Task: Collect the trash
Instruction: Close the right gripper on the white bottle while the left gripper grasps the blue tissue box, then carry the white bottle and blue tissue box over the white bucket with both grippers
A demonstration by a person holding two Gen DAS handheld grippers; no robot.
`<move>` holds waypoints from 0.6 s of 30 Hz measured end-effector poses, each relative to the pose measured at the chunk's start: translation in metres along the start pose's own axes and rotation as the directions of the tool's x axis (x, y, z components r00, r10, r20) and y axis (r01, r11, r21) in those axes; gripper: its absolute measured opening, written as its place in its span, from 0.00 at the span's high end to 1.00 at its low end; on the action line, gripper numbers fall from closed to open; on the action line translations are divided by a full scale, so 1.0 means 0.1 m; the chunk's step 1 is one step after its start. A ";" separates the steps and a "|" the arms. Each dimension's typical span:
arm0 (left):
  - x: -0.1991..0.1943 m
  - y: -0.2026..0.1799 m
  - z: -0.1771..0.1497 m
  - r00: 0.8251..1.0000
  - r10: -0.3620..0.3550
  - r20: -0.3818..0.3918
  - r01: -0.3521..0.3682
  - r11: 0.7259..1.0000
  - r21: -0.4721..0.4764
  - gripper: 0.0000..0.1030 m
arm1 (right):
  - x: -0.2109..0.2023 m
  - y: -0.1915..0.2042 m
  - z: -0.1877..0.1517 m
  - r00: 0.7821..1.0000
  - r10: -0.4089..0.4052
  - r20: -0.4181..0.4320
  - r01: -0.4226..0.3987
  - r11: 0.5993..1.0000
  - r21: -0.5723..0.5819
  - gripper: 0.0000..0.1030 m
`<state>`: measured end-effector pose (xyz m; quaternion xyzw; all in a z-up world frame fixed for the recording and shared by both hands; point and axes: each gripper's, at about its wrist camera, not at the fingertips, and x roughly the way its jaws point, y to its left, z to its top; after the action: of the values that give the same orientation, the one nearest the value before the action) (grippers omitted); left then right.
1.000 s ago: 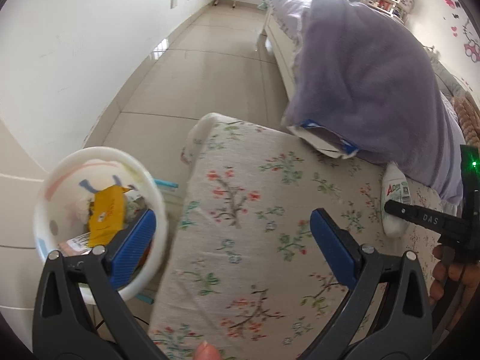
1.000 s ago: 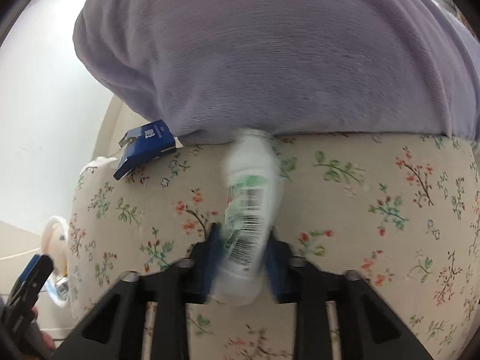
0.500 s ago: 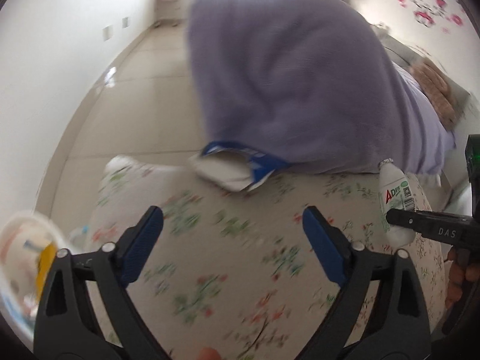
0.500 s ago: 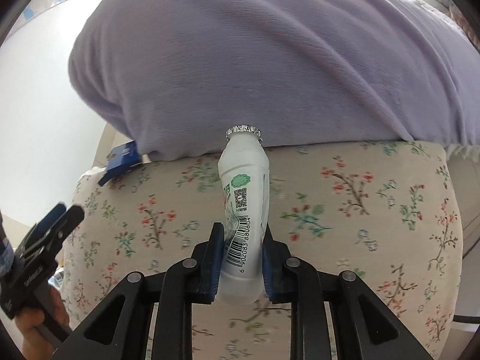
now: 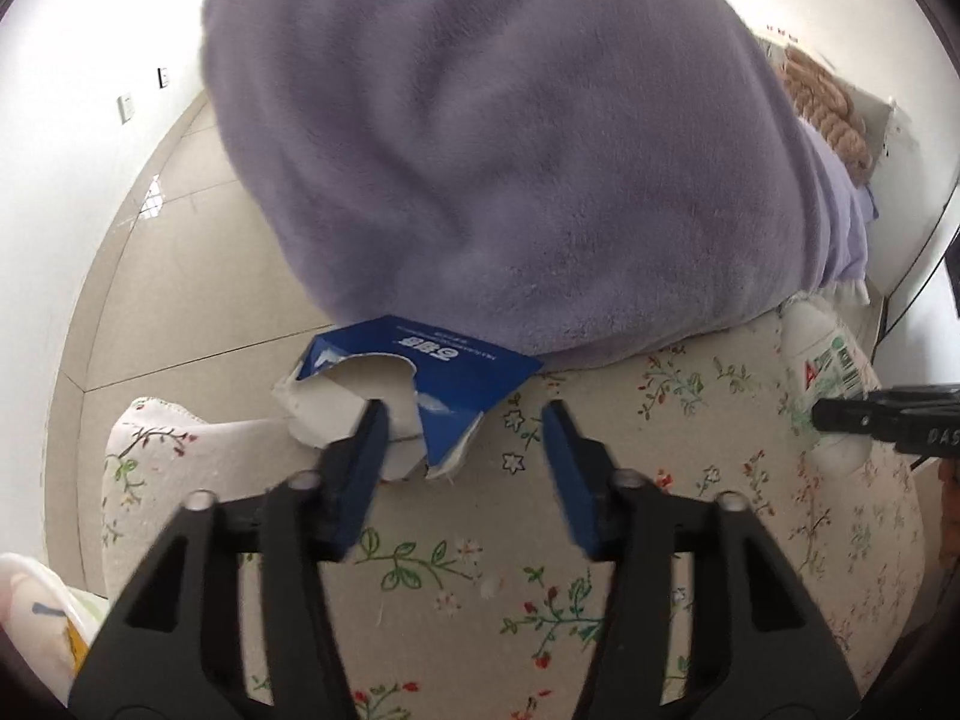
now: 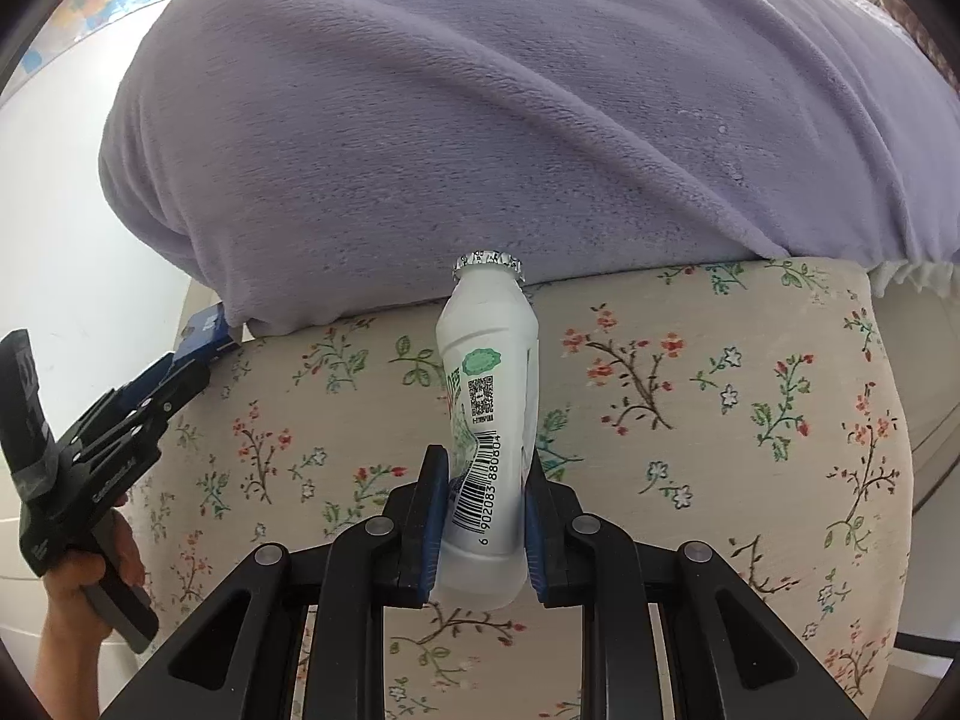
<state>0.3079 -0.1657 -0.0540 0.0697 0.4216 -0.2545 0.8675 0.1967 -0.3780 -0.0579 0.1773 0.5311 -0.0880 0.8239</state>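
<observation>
— How's the light?
— Soft, bright daylight in both views; a window glints off the floor (image 5: 153,204) at the left.
— Sharp?
— Right wrist view is crisp, barcode on the bottle (image 6: 487,420) readable. Left wrist view is slightly smeared on the blanket (image 5: 510,150). Fisheye bends the edges, corners black.

A fuzzy, matt purple fleece blanket (image 6: 510,120) is seen over floral printed cloth (image 6: 690,420). Smooth white plastic forms the bottle (image 6: 489,420); torn blue cardboard (image 5: 414,384) shows a dull white inside.
</observation>
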 end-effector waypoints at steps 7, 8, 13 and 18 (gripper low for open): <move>0.01 -0.04 0.05 1.000 0.012 0.002 -0.012 1.000 0.010 0.72 | -0.02 -0.01 -0.04 1.000 -0.011 0.001 0.011 1.000 0.005 0.77; -0.01 -0.05 0.04 1.000 0.012 -0.001 -0.012 1.000 0.009 0.73 | -0.01 0.00 -0.04 1.000 -0.011 0.001 0.011 1.000 0.005 0.77; -0.12 -0.01 -0.04 1.000 0.009 -0.009 -0.009 1.000 -0.010 0.78 | -0.01 0.05 -0.06 1.000 -0.012 0.006 0.012 1.000 0.001 0.77; -0.36 -0.03 -0.14 1.000 0.011 0.001 -0.011 1.000 -0.019 0.78 | -0.10 0.08 -0.07 1.000 -0.001 0.021 0.001 1.000 -0.014 0.77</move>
<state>0.2780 -0.1501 -0.0344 0.0635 0.4232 -0.2456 0.8698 0.1896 -0.3680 -0.0498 0.1705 0.5230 -0.0866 0.8306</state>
